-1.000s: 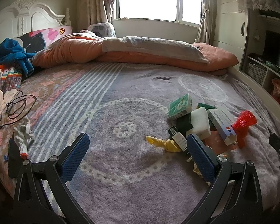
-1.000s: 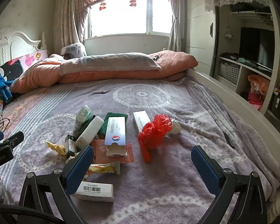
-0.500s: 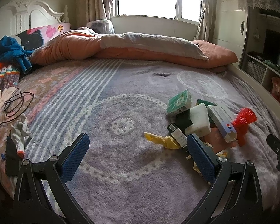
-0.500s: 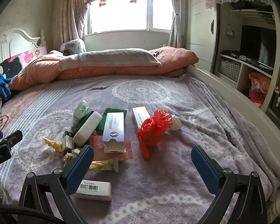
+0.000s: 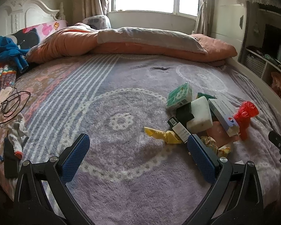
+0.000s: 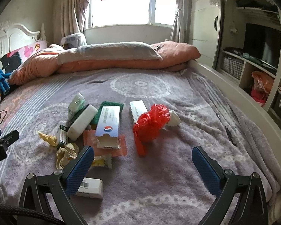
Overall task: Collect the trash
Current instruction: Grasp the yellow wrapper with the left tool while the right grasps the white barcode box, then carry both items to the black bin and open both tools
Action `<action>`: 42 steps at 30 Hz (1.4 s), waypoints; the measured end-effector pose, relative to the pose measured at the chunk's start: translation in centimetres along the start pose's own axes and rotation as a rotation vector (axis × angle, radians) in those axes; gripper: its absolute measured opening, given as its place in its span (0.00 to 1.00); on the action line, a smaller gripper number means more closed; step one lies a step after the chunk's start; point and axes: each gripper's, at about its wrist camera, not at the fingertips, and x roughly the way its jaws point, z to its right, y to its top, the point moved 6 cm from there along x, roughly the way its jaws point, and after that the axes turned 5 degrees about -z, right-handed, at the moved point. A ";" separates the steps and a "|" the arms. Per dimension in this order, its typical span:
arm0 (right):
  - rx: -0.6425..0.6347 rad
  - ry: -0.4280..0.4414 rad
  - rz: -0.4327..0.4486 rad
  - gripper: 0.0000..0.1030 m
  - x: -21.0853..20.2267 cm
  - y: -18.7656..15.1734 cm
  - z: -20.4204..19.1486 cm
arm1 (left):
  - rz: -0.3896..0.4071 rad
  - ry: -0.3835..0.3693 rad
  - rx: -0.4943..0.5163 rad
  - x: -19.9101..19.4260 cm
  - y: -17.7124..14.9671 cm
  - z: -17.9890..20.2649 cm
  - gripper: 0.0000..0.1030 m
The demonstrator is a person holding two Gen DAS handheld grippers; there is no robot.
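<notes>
Both grippers, left & right, jaws spread wide, holding nothing. Trash pile lies on blanket, ahead-left of right jaws; red bag ahead between them.

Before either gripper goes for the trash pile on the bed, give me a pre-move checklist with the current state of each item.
1. Left gripper open and empty: ok.
2. Right gripper open and empty: ok.
3. Red plastic bag free to approach, nothing lying on it: ok.
4. Open blue-and-white box reachable: ok, it lies on top of the pile.
5. Small white box reachable: not ok, partly hidden under the right gripper's left finger.
6. Bin or bag to collect into is in view: cannot tell, unless the red bag serves.
</notes>
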 end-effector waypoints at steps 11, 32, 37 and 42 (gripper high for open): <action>-0.017 0.240 -0.174 0.92 2.3 -1.7 -0.3 | -0.101 -0.095 0.088 1.8 0.0 0.2 1.00; -0.019 0.434 -0.315 0.75 6.8 -6.4 -9.1 | -0.306 -0.201 0.124 12.1 -0.1 3.0 0.58; -0.036 0.428 -0.283 0.74 5.6 -6.2 -8.6 | -0.329 -0.276 0.110 11.3 -0.3 3.0 0.19; -0.050 0.408 -0.231 0.74 2.3 -5.7 -6.5 | -0.295 -0.356 0.089 6.4 0.5 1.8 0.18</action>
